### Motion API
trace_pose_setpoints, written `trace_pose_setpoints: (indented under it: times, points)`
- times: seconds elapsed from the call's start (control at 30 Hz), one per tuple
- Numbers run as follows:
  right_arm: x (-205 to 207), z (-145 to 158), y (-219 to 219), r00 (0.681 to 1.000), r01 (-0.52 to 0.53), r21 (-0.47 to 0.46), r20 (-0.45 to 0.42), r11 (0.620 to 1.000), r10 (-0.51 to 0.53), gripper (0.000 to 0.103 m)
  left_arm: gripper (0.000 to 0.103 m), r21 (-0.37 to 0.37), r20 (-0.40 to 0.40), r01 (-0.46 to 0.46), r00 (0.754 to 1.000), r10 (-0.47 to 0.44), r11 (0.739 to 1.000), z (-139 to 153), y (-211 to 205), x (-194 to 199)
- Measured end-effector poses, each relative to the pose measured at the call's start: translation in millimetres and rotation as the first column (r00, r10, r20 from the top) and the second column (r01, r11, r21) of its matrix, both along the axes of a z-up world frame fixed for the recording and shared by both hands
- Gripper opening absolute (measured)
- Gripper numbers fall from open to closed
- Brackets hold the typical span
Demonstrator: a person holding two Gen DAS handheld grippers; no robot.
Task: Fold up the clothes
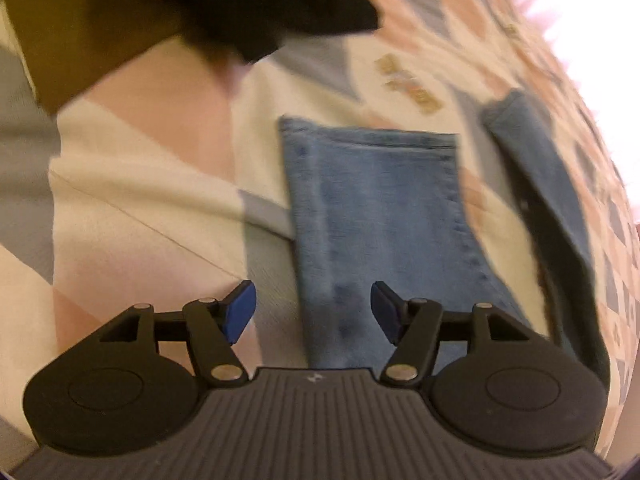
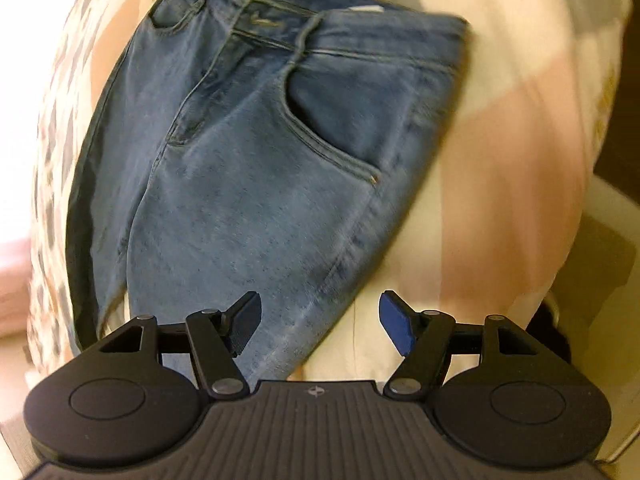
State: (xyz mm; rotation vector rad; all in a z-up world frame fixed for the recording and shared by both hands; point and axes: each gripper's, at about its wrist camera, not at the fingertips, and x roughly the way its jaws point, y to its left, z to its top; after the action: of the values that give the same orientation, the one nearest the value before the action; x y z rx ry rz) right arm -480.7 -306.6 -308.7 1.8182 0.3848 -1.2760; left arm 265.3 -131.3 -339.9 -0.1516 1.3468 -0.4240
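Blue jeans lie flat on a patterned bedspread. The left wrist view shows a leg of the jeans [image 1: 376, 208] with its hem toward the top, and the second leg [image 1: 548, 184] off to the right. My left gripper [image 1: 314, 312] hovers over the near part of that leg, open, with nothing between its blue pads [image 1: 240, 310]. In the right wrist view the waistband and pocket end of the jeans [image 2: 256, 128] fills the middle. My right gripper [image 2: 320, 322] hangs open above the outer seam edge, holding nothing.
The bedspread [image 1: 140, 208] has pink, cream and grey patches. A dark garment [image 1: 280, 4] and a brown surface [image 1: 80, 32] sit at the top left of the left wrist view. The bed's edge [image 2: 600, 240] drops off on the right in the right wrist view.
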Motion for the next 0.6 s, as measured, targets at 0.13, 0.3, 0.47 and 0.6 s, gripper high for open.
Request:
trace_pose_setpoints:
  times: [0.13,0.3,0.47,0.6]
  points:
    - [-18.4,-8.7,16.7,0.991,0.136,-0.05,0.011,0.99,-0.135,0.068,0.064,-0.032,0.009,0.0,1.0,0.0,0.999,-7.1,-6.0,5.1]
    - [-52.9,-27.3,22.8,0.947,0.321,-0.145,0.029,0.936,-0.321,0.068,0.009,-0.033,0.062,0.104,0.993,-0.102,0.994,-2.8,-31.7,8.2]
    - [-75.6,-48.9,13.2,0.909,0.413,-0.235,0.053,0.88,-0.413,0.07,0.004,-0.002,0.153,0.166,0.975,-0.164,0.986,12.1,-33.0,-5.2]
    - [-78.1,-55.5,-3.3,0.924,0.377,-0.245,0.035,0.893,-0.381,0.008,0.003,0.019,0.226,0.129,0.965,-0.13,0.991,40.9,-12.9,-13.7]
